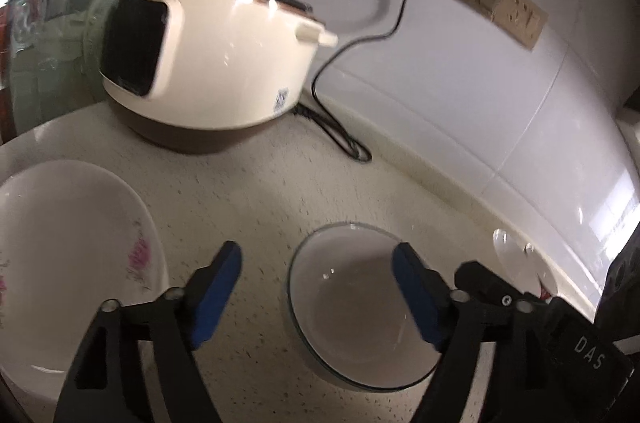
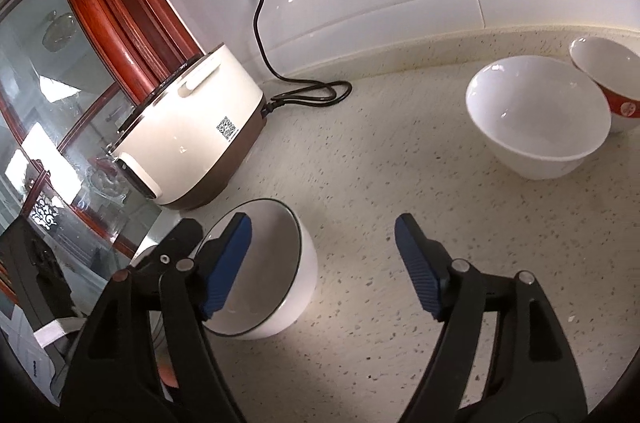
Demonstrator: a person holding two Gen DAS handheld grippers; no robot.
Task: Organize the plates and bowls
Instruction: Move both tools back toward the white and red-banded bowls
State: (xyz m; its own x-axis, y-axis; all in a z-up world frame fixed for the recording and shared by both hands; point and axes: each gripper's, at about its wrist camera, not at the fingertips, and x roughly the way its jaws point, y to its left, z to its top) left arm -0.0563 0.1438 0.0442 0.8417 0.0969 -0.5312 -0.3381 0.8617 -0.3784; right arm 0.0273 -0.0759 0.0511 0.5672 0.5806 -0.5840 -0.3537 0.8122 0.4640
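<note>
1. At the far left of the left wrist view, a floral plate (image 1: 72, 255) is seen lying flat on the speckled tabletop (image 1: 256, 199), in front of a cream rice cooker (image 1: 208, 63).
2. The left tongs (image 1: 316, 263) are released: the blue pads stand wide apart with nothing pressed between them, and only bare tabletop and the near-left rim of the dark-rimmed bowl (image 1: 360, 307) are framed.
3. That bowl sits upright on the tabletop just right of the plate; its right side is overlapped by the right blue pad, though contact cannot be confirmed through the blur.
4. In the right wrist view, the right tongs (image 2: 324, 255) are likewise released and empty; the left pad hangs over the dark-rimmed bowl's mouth and the right pad over bare tabletop.
5. Further right, a plain white bowl (image 2: 536, 127) is seen upright, with a red-banded bowl (image 2: 612, 83) leaning against its far side near the wall.
6. The step in hand is judged to be a choice of the next piece; 1 pad should be set inside a rim and 1 outside, squarely, before closing.
7. Glazed rims are likely slippery, so a deep, centred bite is advised.
</note>
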